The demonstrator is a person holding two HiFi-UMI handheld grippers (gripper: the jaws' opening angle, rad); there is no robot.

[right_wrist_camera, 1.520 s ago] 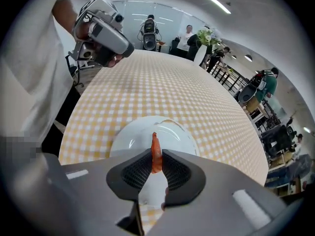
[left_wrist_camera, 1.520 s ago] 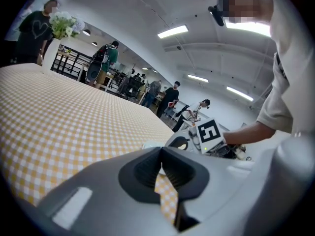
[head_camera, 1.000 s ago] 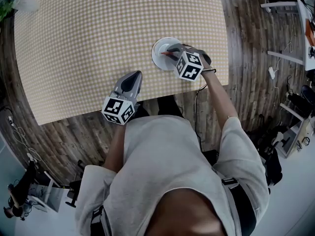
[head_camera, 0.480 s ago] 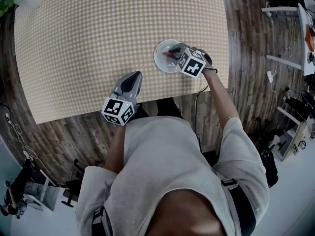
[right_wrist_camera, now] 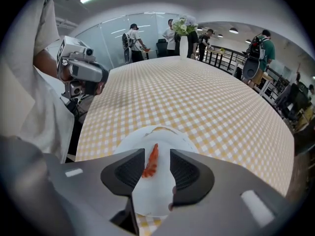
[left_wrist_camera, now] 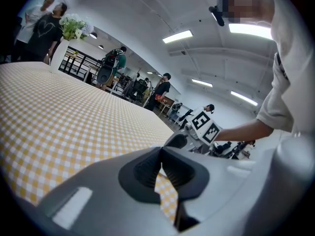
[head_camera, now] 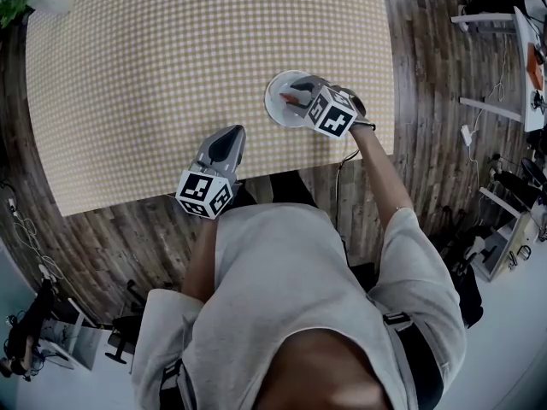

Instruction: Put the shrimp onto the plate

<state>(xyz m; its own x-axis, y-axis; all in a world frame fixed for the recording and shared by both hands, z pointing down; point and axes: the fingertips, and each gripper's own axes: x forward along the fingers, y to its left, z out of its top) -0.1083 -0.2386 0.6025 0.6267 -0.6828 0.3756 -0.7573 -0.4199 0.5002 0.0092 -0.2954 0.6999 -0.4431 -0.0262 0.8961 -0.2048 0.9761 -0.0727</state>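
A small orange-red shrimp (right_wrist_camera: 150, 162) lies on the white plate (right_wrist_camera: 160, 193) near the table's front right edge. My right gripper (right_wrist_camera: 157, 157) hovers low over the plate with its jaws opening. The shrimp sits between them close to the left pad, and the right pad stands clear of it. In the head view the right gripper (head_camera: 299, 92) covers part of the plate (head_camera: 275, 102). My left gripper (head_camera: 227, 139) rests over the table's front edge, left of the plate, shut and empty; its pads (left_wrist_camera: 147, 168) meet at the tips.
The yellow-checked tablecloth (head_camera: 171, 67) covers the whole table. A white vase of flowers (right_wrist_camera: 183, 37) stands at the far corner. The table's front edge (head_camera: 256, 178) runs just behind both grippers. People stand in the room beyond the table.
The right gripper's jaws have spread apart over the plate, and the shrimp now lies on the plate between them. The left gripper has stayed in place.
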